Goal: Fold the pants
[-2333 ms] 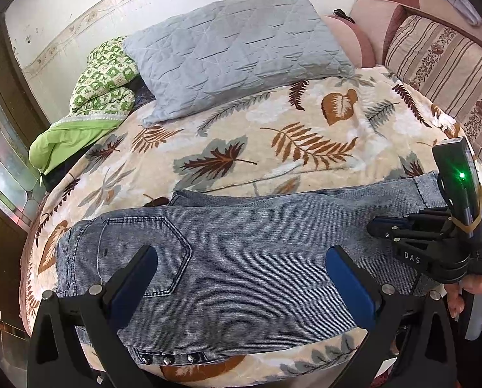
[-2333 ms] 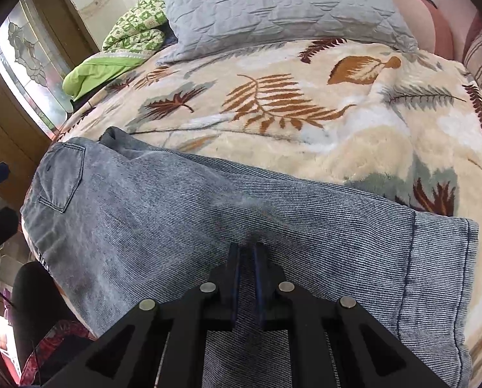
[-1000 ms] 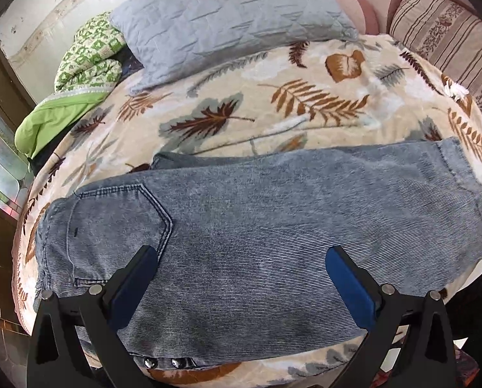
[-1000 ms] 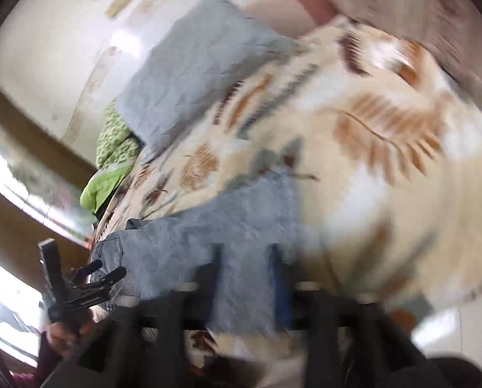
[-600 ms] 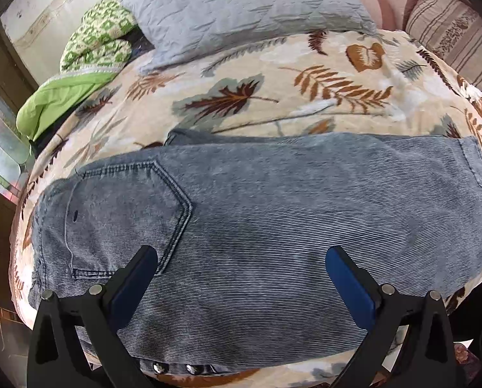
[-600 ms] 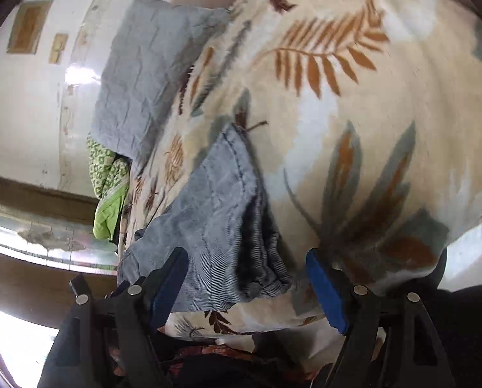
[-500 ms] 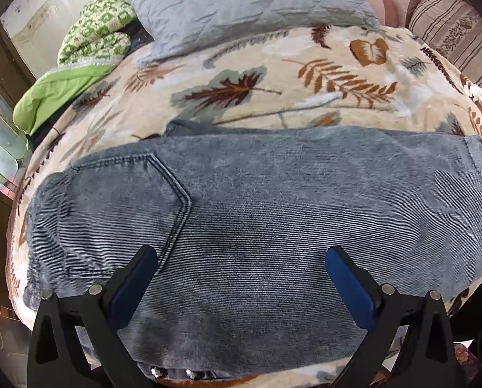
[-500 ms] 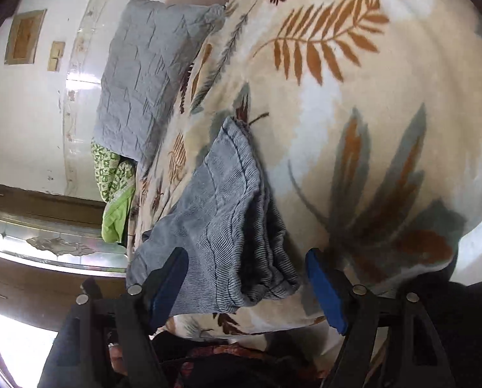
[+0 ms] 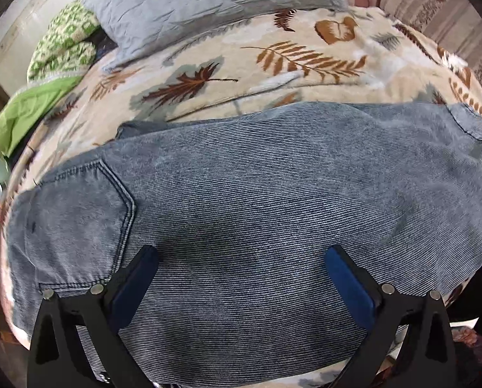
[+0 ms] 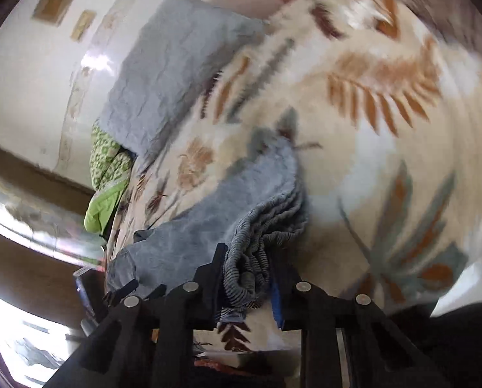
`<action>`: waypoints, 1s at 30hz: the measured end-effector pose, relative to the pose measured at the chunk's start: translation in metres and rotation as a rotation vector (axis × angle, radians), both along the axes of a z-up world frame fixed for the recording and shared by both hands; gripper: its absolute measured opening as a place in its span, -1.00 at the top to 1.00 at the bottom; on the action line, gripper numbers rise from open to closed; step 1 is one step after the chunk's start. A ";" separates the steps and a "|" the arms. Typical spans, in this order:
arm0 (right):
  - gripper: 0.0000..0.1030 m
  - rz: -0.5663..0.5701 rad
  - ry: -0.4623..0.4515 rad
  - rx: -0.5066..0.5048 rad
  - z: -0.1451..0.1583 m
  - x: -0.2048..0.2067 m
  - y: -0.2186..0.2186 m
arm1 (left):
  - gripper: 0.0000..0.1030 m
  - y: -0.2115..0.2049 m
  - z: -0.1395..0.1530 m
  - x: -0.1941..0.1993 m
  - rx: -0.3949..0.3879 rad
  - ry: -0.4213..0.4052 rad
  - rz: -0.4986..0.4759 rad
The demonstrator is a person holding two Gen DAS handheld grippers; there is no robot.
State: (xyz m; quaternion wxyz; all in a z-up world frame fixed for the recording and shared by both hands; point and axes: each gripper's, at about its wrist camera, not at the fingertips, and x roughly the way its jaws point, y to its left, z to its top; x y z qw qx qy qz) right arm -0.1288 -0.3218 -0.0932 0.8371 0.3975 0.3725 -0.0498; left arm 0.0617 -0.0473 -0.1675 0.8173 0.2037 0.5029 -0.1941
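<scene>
The pants (image 9: 257, 200), grey-blue denim folded lengthwise, are lying across the near edge of the leaf-print blanket (image 9: 289, 64), waist and back pocket (image 9: 76, 213) at nine o'clock in the left wrist view, hems running off toward three o'clock. The left gripper (image 9: 241, 278) is hanging over the thigh area with its jaws standing wide, nothing between the blue pads (they are not pressing on the cloth).

In the right wrist view, which is blurred, the right gripper (image 10: 246, 278) is pinching the bunched hem end of the pants (image 10: 260, 226); its jaws have just been closing, and the layered denim is sitting gathered between them, narrow gap only.

Beyond the pants, at twelve o'clock in the left view, a grey quilted pillow (image 9: 215, 3) is resting on the blanket, well apart from the denim. A green patterned quilt (image 9: 47, 74) is heaped at ten o'clock, beside the pillow. A striped cushion (image 9: 441, 9) is showing at two o'clock. Nothing is lying on top of the pants themselves.
</scene>
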 end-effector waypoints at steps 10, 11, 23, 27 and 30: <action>0.55 0.330 -0.017 -0.180 0.044 0.080 0.112 | -0.99 0.052 0.027 0.017 -0.085 -0.023 0.120; 0.55 0.363 -0.005 -0.170 0.039 0.090 0.126 | -0.99 0.057 0.031 0.018 -0.094 -0.032 0.124; 0.06 0.594 0.161 -0.009 -0.047 0.127 0.204 | -0.99 0.115 0.062 0.029 -0.075 -0.140 0.193; 0.04 0.571 0.027 -0.014 -0.012 0.113 0.172 | -0.99 0.100 0.067 0.022 -0.104 -0.134 0.159; 0.04 0.471 0.004 -0.078 0.002 0.114 0.143 | -0.99 0.077 0.063 0.011 -0.135 -0.094 0.109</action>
